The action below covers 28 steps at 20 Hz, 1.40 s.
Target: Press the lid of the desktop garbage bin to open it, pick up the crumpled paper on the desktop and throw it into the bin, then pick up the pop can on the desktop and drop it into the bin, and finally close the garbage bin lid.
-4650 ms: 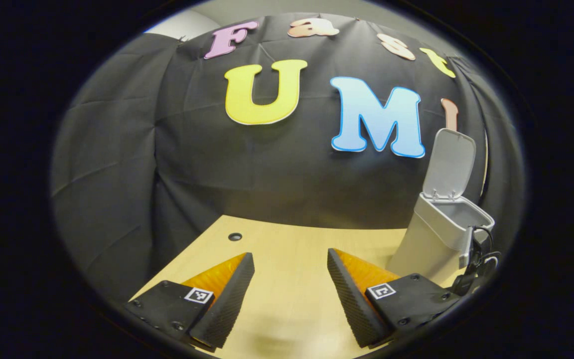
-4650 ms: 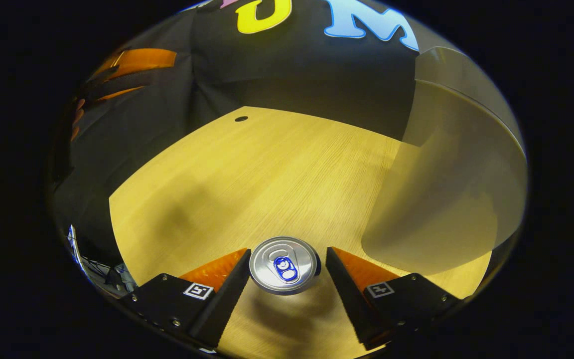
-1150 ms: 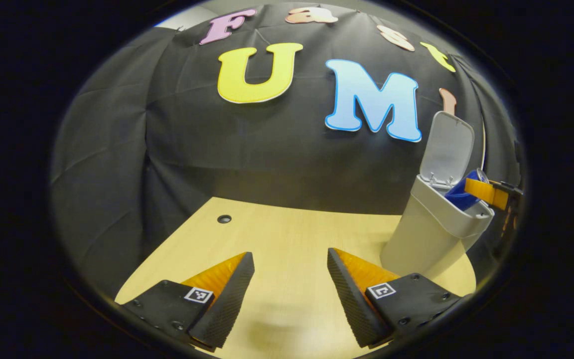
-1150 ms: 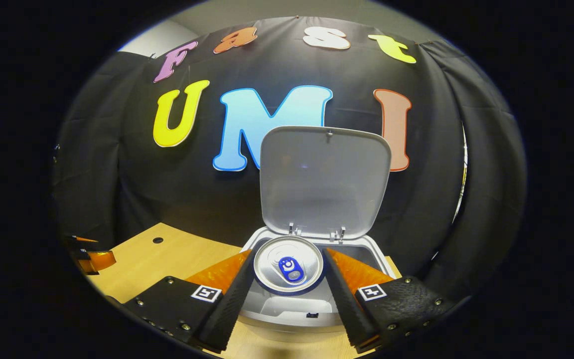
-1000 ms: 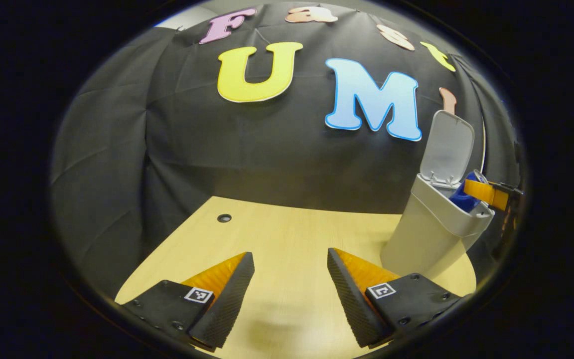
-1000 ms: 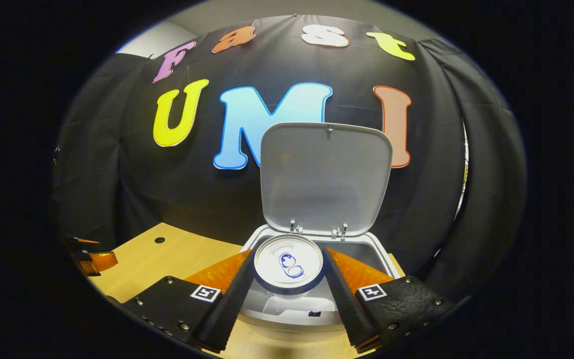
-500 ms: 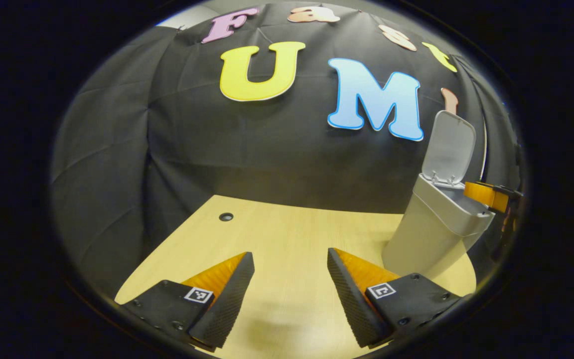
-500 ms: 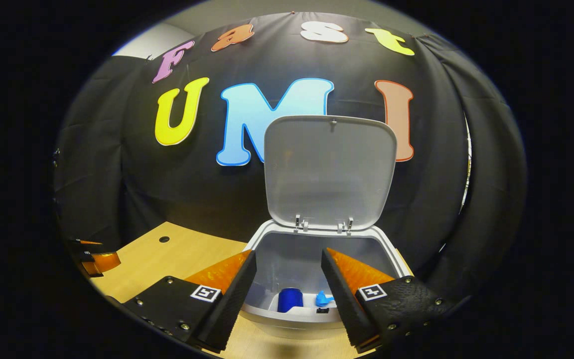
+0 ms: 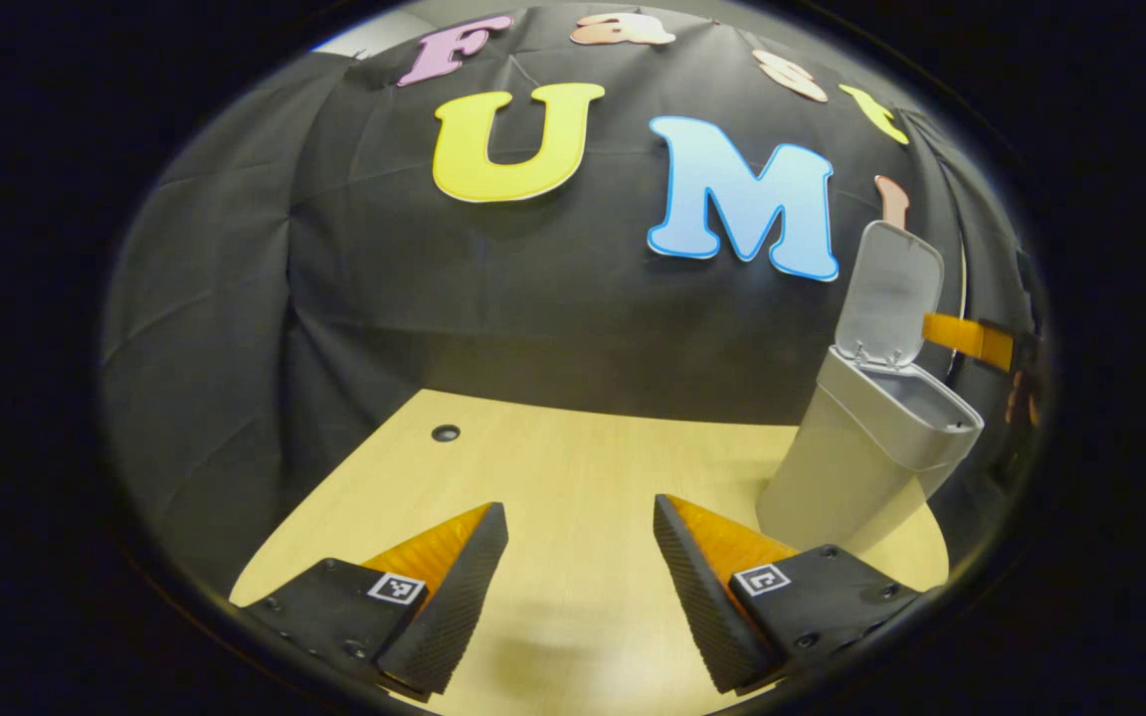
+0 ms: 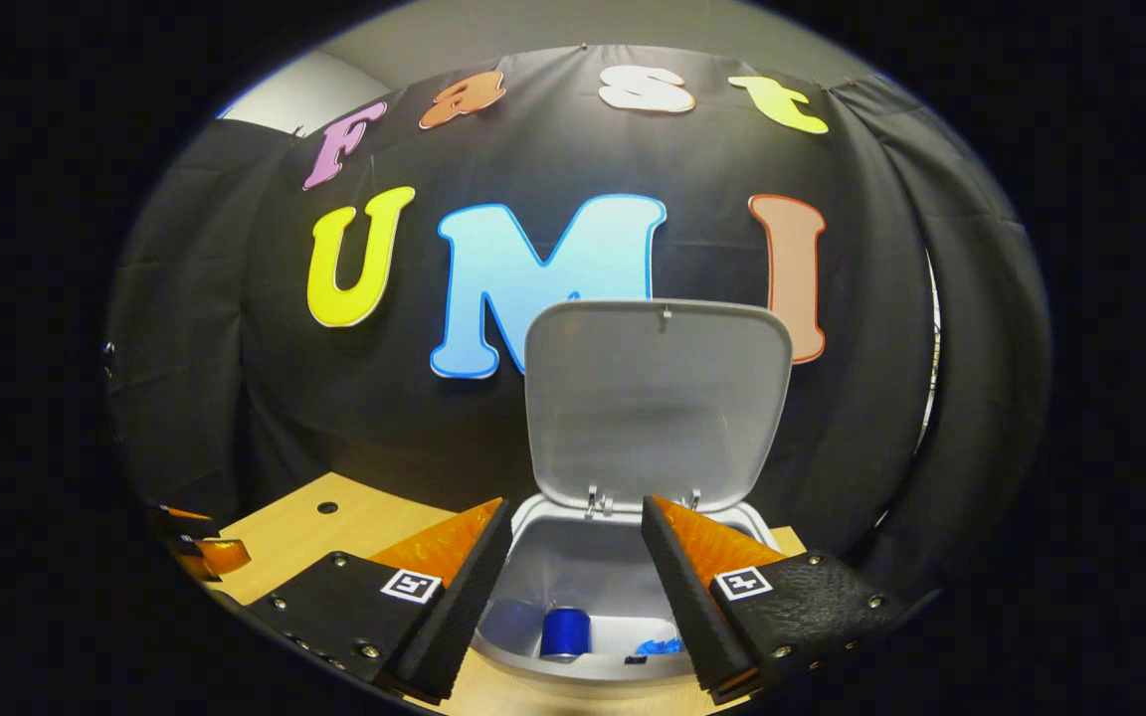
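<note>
Inside the garbage bin (image 10: 623, 557) I can see only a part of the blue pop can (image 10: 565, 631); the bin's front rim and my right gripper (image 10: 573, 587) cut off the rest, and the crumpled paper I cannot make out. The lid (image 10: 658, 403) stands upright, so the mouth is free. My right gripper is wide and holds nothing, above the bin. My left gripper (image 9: 578, 587) is also wide and empty, over the bare table (image 9: 553, 477), with the bin (image 9: 861, 447) near the table's right edge.

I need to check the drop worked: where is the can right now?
The can lies inside the open bin, low in the right gripper view, between the right gripper fingers and below the raised lid.
</note>
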Motion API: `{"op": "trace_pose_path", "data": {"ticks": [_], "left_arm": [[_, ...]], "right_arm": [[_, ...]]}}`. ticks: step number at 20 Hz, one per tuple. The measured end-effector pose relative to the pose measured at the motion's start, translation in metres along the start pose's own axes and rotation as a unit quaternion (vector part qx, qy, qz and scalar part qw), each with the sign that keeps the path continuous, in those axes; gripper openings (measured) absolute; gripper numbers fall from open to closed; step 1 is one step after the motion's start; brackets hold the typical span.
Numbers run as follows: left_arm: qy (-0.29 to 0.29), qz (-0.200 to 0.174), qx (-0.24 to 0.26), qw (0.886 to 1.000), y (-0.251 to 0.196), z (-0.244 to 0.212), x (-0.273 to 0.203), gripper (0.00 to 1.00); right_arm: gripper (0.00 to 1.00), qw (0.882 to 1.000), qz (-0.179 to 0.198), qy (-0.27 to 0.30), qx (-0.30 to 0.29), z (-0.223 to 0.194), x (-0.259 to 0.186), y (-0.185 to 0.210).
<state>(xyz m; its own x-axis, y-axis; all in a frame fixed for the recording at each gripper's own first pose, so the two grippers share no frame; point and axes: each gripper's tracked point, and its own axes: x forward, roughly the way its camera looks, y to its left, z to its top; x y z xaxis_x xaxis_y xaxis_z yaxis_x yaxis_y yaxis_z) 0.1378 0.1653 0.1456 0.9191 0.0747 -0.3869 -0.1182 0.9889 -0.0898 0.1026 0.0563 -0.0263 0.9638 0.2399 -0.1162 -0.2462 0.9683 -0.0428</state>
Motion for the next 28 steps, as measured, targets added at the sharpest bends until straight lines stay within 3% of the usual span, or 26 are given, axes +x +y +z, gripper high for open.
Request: {"op": "trace_pose_path", "data": {"ticks": [14, 19, 28], "left_arm": [[0.002, -0.007, -0.004, 1.000, 0.005, -0.002, -0.008, 1.00], [0.002, 0.008, -0.013, 1.000, 0.020, -0.007, -0.017, 0.97], [0.004, 0.055, -0.031, 0.998, 0.062, -0.019, -0.038, 1.00]], "right_arm": [[0.84, 0.991, -0.032, -0.129, -0.001, 0.137, 0.019, -0.033], [0.84, 0.992, -0.049, -0.118, 0.005, 0.138, 0.046, -0.050], [0.86, 0.993, -0.076, -0.094, 0.006, 0.122, 0.079, -0.067]]}}
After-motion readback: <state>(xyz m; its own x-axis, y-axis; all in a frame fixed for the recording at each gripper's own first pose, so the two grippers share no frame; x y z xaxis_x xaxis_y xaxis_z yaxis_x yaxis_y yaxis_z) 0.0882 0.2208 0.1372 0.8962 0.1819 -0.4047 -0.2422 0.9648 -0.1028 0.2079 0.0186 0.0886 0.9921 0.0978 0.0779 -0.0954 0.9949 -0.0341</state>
